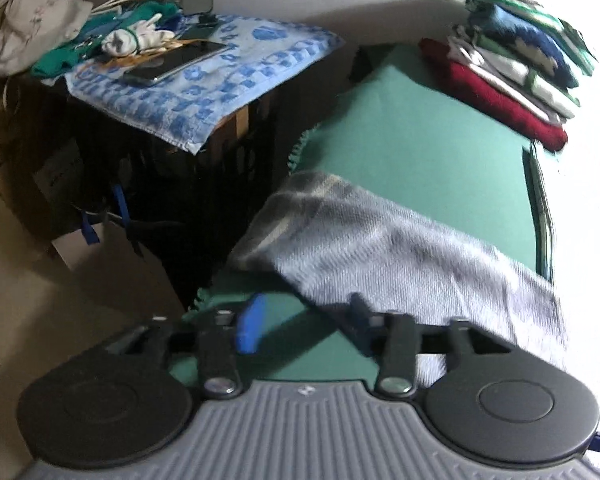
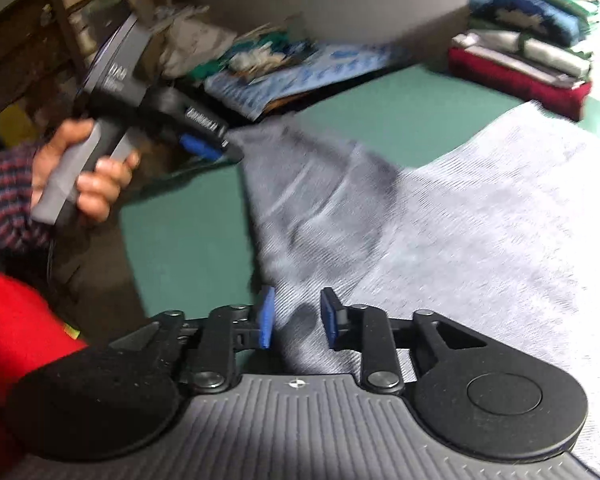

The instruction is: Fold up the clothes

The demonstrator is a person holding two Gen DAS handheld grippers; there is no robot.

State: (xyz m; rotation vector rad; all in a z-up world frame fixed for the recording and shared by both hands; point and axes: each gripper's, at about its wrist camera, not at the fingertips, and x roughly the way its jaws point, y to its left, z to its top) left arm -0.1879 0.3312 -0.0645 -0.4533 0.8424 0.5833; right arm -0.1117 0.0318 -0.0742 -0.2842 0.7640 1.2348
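A grey knitted garment (image 1: pixel 380 248) lies partly folded across the green mat (image 1: pixel 420 128). In the left wrist view my left gripper (image 1: pixel 304 320) is open over the garment's near edge, with bare mat between its blue pads. In the right wrist view a hand holds that left gripper (image 2: pixel 224 148) at the garment's far left corner. My right gripper (image 2: pixel 298 318) hovers low over the garment (image 2: pixel 460 232). A raised fold of the knit runs between its blue pads, which stand apart and do not pinch it.
A stack of folded clothes (image 1: pixel 512 64) sits at the mat's far right corner. Left of the mat stands a dark crate draped with a blue patterned towel (image 1: pixel 204 76), holding a phone (image 1: pixel 176 64) and loose items. A paper bag (image 1: pixel 116 264) stands on the floor.
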